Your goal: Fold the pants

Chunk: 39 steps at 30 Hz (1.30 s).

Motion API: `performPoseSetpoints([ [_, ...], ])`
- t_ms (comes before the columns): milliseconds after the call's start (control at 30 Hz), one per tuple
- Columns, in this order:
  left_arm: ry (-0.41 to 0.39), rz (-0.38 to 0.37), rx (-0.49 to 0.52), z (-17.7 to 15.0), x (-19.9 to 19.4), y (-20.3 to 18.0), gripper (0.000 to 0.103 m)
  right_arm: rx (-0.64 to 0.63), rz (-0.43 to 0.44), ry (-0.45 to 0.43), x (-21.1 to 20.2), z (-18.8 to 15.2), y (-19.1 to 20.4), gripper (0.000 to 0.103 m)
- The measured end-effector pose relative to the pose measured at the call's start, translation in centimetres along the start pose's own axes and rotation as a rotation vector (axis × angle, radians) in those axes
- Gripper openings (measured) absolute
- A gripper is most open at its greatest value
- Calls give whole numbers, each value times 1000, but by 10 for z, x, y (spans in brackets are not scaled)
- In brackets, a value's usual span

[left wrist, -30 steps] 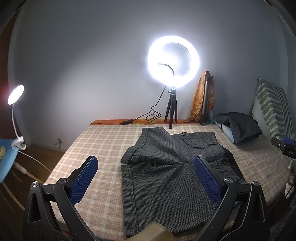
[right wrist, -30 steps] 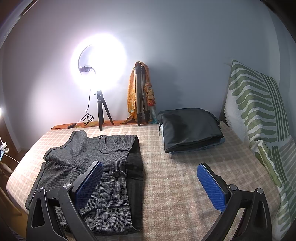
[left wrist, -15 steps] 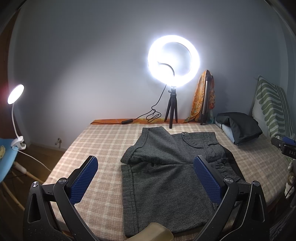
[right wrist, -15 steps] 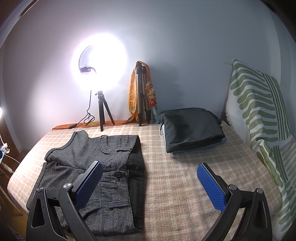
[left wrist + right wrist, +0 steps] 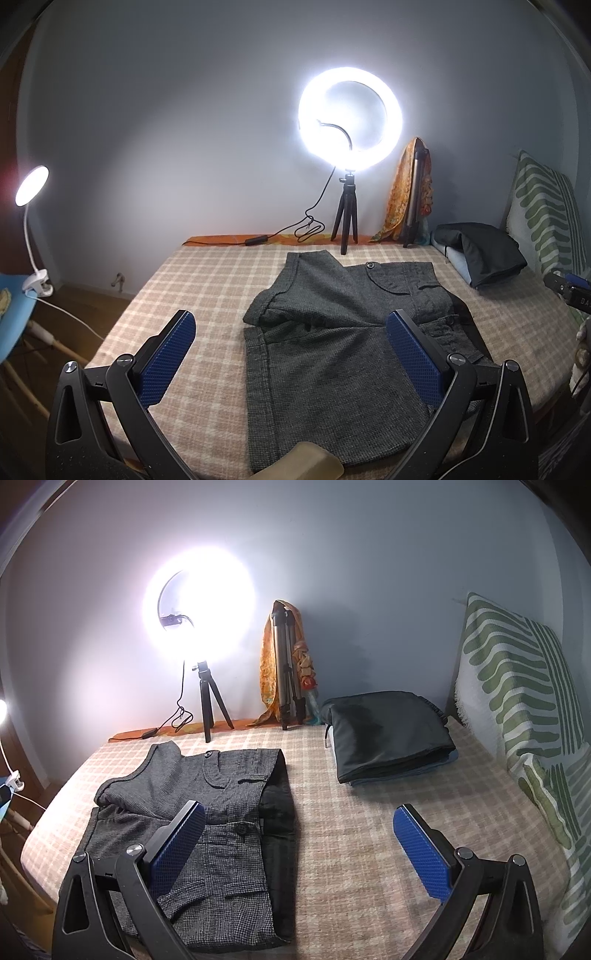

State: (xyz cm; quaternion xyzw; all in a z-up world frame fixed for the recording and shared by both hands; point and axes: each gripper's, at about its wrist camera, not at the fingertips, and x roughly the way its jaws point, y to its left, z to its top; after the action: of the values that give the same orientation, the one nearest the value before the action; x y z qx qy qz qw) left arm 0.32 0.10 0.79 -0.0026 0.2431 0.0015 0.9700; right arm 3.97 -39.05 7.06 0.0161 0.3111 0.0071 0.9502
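Pants (image 5: 332,354): grey, lying on the bed (image 5: 207,280), toward its near edge; 1 leg folded across, further folds judged outstanding. Left hand-held gripper (image 5: 291,354) and right hand-held gripper (image 5: 299,838): both wide, holding nothing, above the pants. Bare bed left and right of pants; folded dark clothes (image 5: 388,734) well beyond them.

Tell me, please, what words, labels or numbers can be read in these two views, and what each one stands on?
"DA": white letters on the dark device at the right edge of the left wrist view; the frame cuts off the rest.
No lettering shows on the grey pants, the folded black clothes, the ring light or either gripper.
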Motion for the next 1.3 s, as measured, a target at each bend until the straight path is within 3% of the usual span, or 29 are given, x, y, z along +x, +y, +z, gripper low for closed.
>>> performPoseSetpoints([
  [200, -2, 18, -24, 6, 7, 13, 103, -2, 0, 10, 6, 1, 1, 103],
  [333, 27, 10, -53, 14, 25, 28, 103, 3, 66, -20, 12, 2, 0, 103],
  [467, 54, -80, -103, 22, 50, 52, 103, -9, 100, -51, 19, 6, 0, 103],
  [533, 64, -80, -134, 28, 64, 64, 103, -28, 98, -54, 25, 9, 0, 103],
  [767, 154, -147, -138, 53, 121, 81, 102, 33, 160, 28, 57, 21, -10, 103],
  [900, 194, -171, -129, 64, 155, 84, 101, 7, 182, 74, 79, 28, -10, 103],
  [1167, 307, -237, -146, 74, 235, 82, 89, 8, 239, 163, 140, 52, -13, 103],
  [1300, 358, -230, -126, 74, 273, 77, 84, 28, 264, 204, 180, 62, -13, 103],
])
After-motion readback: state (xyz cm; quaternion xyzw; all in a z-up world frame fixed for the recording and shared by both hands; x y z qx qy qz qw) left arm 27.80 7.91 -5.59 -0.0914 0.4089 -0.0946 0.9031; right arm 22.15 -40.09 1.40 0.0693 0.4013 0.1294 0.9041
